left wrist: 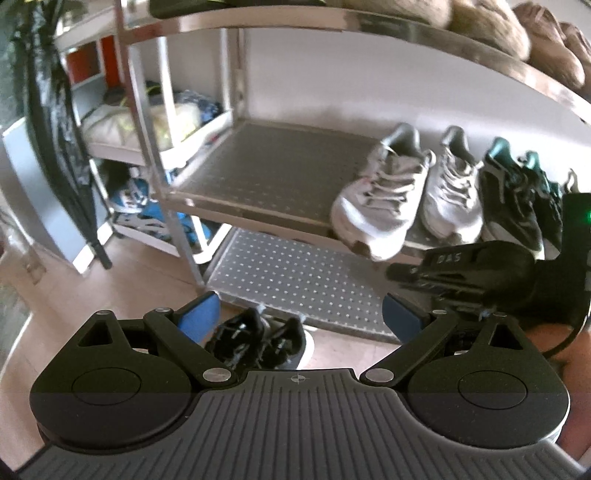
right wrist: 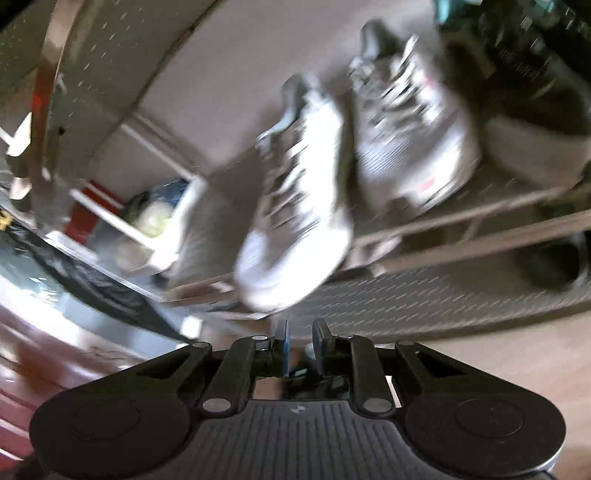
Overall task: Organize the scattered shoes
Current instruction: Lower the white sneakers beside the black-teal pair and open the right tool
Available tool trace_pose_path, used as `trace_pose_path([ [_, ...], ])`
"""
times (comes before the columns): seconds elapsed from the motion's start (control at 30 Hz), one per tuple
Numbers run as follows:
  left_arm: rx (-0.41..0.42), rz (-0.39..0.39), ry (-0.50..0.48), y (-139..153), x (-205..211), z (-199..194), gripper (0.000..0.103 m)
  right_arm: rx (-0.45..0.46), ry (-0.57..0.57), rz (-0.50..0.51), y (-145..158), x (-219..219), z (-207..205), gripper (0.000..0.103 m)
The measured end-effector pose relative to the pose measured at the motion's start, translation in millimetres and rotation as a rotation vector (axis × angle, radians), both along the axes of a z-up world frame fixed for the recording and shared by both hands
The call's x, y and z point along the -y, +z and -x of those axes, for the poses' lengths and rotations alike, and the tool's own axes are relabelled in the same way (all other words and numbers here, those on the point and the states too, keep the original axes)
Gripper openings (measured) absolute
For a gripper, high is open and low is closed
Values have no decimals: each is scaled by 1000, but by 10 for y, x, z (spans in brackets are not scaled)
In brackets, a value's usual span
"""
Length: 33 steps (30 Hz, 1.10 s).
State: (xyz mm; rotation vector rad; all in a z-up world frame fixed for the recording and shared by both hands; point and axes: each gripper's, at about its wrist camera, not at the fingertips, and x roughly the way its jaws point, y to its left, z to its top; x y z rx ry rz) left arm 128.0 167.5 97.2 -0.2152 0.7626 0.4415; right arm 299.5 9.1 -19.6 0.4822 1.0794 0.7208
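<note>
A pair of pale grey sneakers stands on the middle shelf (left wrist: 266,173) of a metal rack. The left sneaker (left wrist: 380,199) (right wrist: 295,206) pokes its toe over the front edge; its mate (left wrist: 452,192) (right wrist: 413,147) sits beside it. A pair of black shoes (left wrist: 258,343) lies on the floor. My left gripper (left wrist: 300,315) hovers over that pair, open wide and empty. My right gripper (right wrist: 301,341) (left wrist: 402,275) sits just in front of the overhanging toe, apart from it, with only a narrow gap between its blue pads and nothing in it.
Black and teal shoes (left wrist: 513,199) (right wrist: 535,92) fill the shelf's right end. Brown furry shoes (left wrist: 491,26) sit on the top shelf. A dark shoe (right wrist: 554,266) rests on the perforated bottom shelf (left wrist: 295,277). A white rack (left wrist: 122,147) with bags stands left.
</note>
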Motion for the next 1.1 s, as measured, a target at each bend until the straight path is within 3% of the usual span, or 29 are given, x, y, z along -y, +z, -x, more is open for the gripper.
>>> trace_pose_path([
  [0.17, -7, 15, 11, -24, -69, -10, 98, -36, 31, -46, -27, -287, 31, 19],
  [0.33, -22, 31, 13, -50, -117, -17, 98, -26, -40, -41, -5, -342, -20, 14],
  [0.47, -21, 43, 29, -50, -148, -4, 98, 139, -78, 94, 134, -355, -38, 14],
  [0.57, -19, 52, 33, -60, -147, 2, 98, 183, -79, 86, 169, -325, -105, 14],
  [0.63, -24, 46, 29, -66, -133, -4, 98, 225, -89, 68, 183, -309, -176, 8],
  [0.73, -35, 37, 20, -90, -98, -30, 98, 215, -116, 27, 106, -286, -301, 0],
  [0.83, -49, 32, 4, -121, -62, -57, 98, 178, -135, 16, 74, -248, -340, 1],
  [0.9, -58, 34, -11, -141, -40, -72, 98, 142, -123, 24, 128, -210, -294, 7],
  [0.93, -60, 34, -19, -145, -24, -80, 98, 122, -110, 48, 171, -193, -252, 17],
  [1.03, -53, 25, -36, -125, 36, -88, 98, 111, -58, 210, 315, -92, -97, 18],
  [1.1, -50, 14, -51, -105, 91, -80, 98, 118, -47, 260, 449, 132, 21, 18],
])
